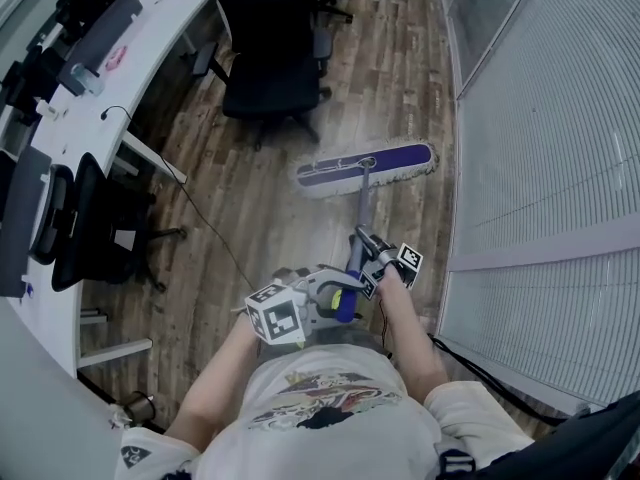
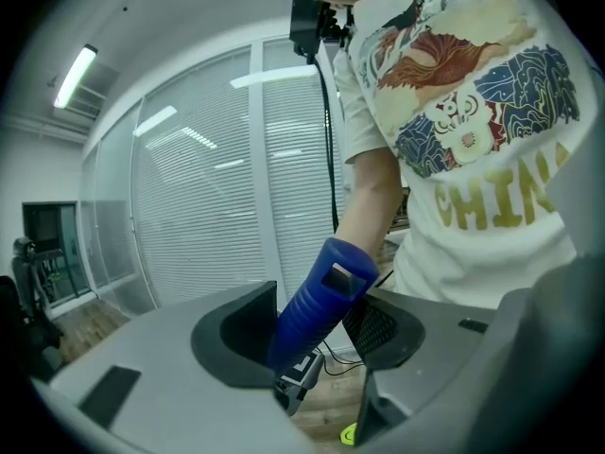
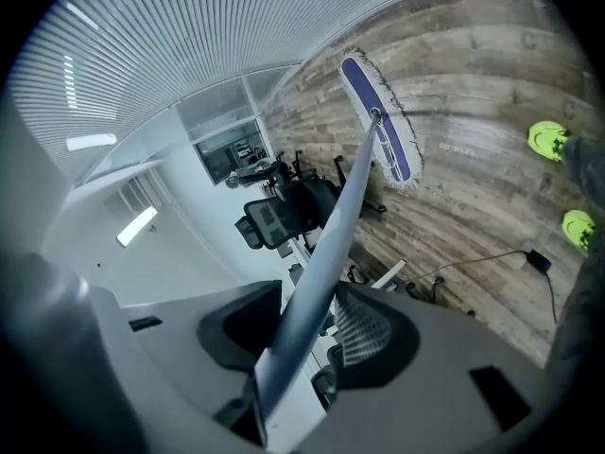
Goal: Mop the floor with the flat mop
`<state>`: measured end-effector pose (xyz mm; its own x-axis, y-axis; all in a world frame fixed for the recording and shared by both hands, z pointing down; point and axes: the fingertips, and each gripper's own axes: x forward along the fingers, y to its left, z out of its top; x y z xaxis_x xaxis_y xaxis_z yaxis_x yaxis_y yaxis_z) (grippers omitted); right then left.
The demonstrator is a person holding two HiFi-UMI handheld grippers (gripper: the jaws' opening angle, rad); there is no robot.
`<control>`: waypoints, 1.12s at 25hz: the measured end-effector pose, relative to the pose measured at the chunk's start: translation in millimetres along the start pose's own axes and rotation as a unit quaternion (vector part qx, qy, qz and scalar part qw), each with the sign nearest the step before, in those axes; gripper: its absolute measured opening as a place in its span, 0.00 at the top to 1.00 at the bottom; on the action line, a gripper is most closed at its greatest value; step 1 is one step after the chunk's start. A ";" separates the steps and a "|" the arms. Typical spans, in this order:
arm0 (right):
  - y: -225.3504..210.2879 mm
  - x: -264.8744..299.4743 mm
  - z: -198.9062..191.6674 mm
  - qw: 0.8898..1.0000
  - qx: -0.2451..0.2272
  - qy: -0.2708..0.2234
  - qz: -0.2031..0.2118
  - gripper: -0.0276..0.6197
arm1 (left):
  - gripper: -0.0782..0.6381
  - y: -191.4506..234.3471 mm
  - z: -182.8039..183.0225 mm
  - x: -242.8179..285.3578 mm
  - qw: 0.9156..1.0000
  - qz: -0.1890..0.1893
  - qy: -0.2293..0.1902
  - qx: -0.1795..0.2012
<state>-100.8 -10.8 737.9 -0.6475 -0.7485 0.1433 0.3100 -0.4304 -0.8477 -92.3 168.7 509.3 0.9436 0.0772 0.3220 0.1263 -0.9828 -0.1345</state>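
The flat mop's purple head lies crosswise on the wood floor ahead of me, and its grey pole runs back to my hands. My left gripper is shut on the blue ribbed grip at the pole's top end, close to my shirt. My right gripper sits just below it and is shut on the pole. In the right gripper view the pole runs out between the jaws to the mop head.
A black office chair stands just beyond the mop head. A curved white desk and another chair line the left side. A cable trails across the floor. A glass wall with blinds runs along the right.
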 end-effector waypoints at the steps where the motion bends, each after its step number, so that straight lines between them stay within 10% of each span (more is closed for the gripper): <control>1: -5.9 -6.3 -11.7 1.000 0.002 -0.001 0.002 0.70 | 0.62 -12.8 2.1 -5.9 1.000 -0.008 0.000 0.001; 16: -103.5 -92.8 -174.3 0.995 0.031 -0.070 0.060 0.70 | 0.62 -204.0 18.7 -103.0 0.994 -0.103 -0.033 0.004; 28: -144.2 -145.5 -237.1 0.992 0.049 -0.080 0.081 0.70 | 0.62 -287.5 34.3 -123.8 0.991 -0.109 -0.077 -0.005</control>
<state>-216.4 279.8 718.3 -0.4673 -0.8789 0.0956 0.4720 -0.3395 -0.8136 -234.9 447.5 476.0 0.9298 0.3115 0.1962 0.3297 -0.9417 -0.0670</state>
